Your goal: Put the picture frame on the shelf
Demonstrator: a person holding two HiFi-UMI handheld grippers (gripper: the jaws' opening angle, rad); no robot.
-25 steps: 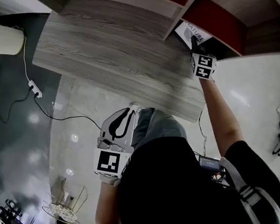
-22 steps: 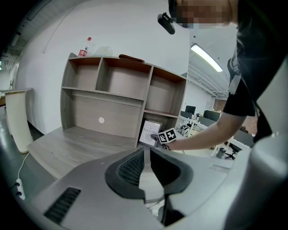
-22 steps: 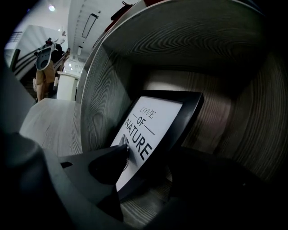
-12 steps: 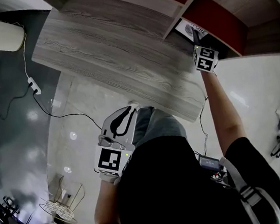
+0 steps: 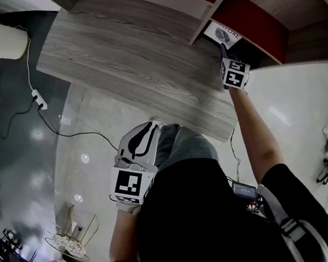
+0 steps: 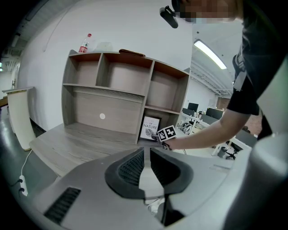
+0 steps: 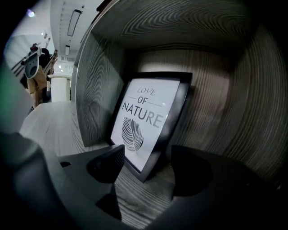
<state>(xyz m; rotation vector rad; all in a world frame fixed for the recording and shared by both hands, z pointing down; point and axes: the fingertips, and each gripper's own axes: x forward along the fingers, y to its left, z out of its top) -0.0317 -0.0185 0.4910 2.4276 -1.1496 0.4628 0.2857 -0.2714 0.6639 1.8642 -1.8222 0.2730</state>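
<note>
The right gripper has its jaws apart and they are opening; the pads do not press on anything. The lower corner of the picture frame stands between the jaw tips, in the middle of the right gripper view. The frame stands upright on the floor of one compartment of the shelf, turned at an angle to the rear wall, with a leaf and some words on its white sheet. In the head view this compartment is at the upper right, at the end of the wooden desk. The left gripper is at the lower middle of the head view, near the person's body. Its jaws are together except for a thin slit, with nothing between them.
</note>
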